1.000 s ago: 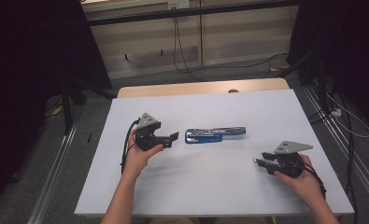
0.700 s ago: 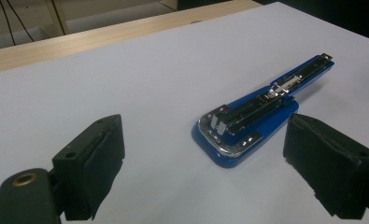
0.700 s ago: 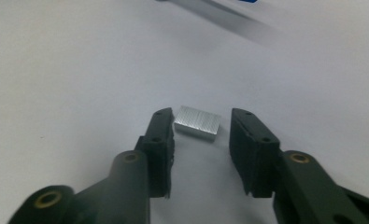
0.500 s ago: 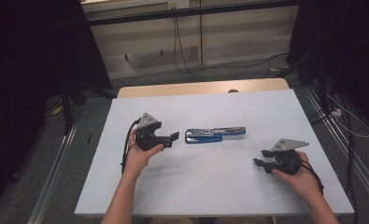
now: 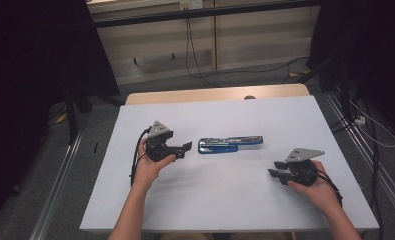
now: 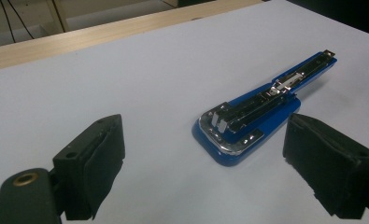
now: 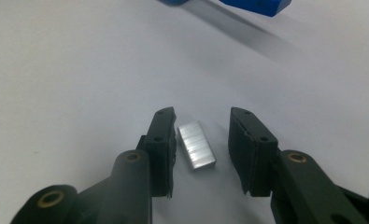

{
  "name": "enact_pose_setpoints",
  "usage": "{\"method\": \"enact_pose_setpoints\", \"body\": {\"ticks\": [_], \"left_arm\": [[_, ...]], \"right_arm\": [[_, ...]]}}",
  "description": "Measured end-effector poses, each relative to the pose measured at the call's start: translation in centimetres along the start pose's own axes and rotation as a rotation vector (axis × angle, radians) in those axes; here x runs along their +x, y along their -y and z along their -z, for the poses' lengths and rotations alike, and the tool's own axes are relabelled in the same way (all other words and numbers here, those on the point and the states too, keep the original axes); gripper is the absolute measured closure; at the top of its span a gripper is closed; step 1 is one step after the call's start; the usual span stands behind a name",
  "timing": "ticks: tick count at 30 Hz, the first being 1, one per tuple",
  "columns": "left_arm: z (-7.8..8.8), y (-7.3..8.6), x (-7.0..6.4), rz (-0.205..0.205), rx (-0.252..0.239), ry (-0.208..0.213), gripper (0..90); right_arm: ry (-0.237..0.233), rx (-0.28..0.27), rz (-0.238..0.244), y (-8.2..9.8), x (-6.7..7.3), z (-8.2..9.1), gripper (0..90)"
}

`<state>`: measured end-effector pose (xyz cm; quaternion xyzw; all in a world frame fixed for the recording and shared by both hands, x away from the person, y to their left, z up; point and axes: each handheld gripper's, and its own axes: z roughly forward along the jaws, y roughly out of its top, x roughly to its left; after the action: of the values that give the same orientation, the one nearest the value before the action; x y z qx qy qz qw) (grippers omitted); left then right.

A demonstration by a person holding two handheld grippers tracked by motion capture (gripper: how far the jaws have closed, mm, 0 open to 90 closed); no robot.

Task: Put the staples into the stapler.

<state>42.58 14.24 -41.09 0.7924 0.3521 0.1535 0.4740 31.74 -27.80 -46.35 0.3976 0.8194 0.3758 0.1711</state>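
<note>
Staples (image 7: pixel 197 144) lie on the white surface (image 5: pixel 225 200) between the jaws of the right tongs (image 7: pixel 203 140), not squeezed. Left tongs (image 6: pixel 205 154) gape wide, with the blue stapler (image 6: pixel 261 109) lying just past them.

Counter (image 5: pixel 225 200): a pale, matte white sheet covers the top, with a strip of light wood (image 5: pixel 185 95) exposed along the far edge. Lying directly on it, near the middle, is a blue stapler (image 5: pixel 230 144), swung open and flat, its metal magazine facing up. A short silver strip of staples (image 7: pixel 196 144) lies flat on the sheet toward the right side, well apart from the stapler.
</note>
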Motion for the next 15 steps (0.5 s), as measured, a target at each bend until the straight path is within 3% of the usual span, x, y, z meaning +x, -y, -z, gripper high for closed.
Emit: {"method": "enact_pose_setpoints", "body": {"ticks": [6,10,15], "left_arm": [[0.12,0.0,0.17,0.008,-0.007,-0.008,13.1],[0.05,-0.02,0.1,0.006,-0.005,-0.004,13.2],[0.05,-0.04,0.07,0.003,-0.004,-0.004,13.3]], "right_arm": [[-0.008,0.0,-0.004,0.56,0.05,0.66,68.8],[-0.021,0.006,0.019,0.41,0.31,0.58,79.2],[-0.02,0.01,0.029,0.31,0.45,0.56,79.2]]}}
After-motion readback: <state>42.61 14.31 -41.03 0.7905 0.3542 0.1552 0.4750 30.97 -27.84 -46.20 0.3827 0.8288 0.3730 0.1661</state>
